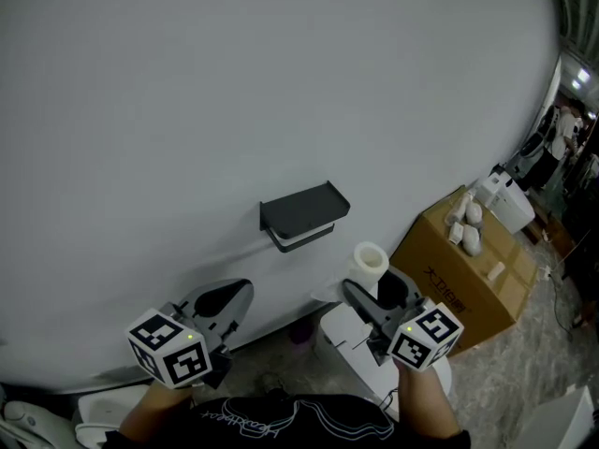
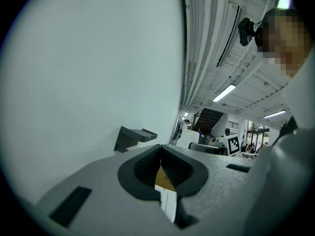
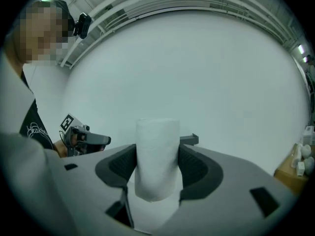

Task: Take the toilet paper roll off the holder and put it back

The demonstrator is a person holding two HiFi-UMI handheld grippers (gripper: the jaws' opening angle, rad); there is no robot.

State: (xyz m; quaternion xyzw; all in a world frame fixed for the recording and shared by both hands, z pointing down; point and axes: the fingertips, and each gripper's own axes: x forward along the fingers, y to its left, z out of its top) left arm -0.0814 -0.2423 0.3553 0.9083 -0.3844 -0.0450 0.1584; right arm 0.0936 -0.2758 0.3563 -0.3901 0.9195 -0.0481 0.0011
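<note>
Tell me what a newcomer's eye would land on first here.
The white toilet paper roll stands out first, clamped upright between the jaws of the right gripper, low and right of centre in the head view. Up and left of it, the black holder juts bare from the pale wall. A cardboard box sits on the floor at right.

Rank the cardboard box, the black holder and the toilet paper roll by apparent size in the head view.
1. cardboard box
2. black holder
3. toilet paper roll, lower part hidden
</note>
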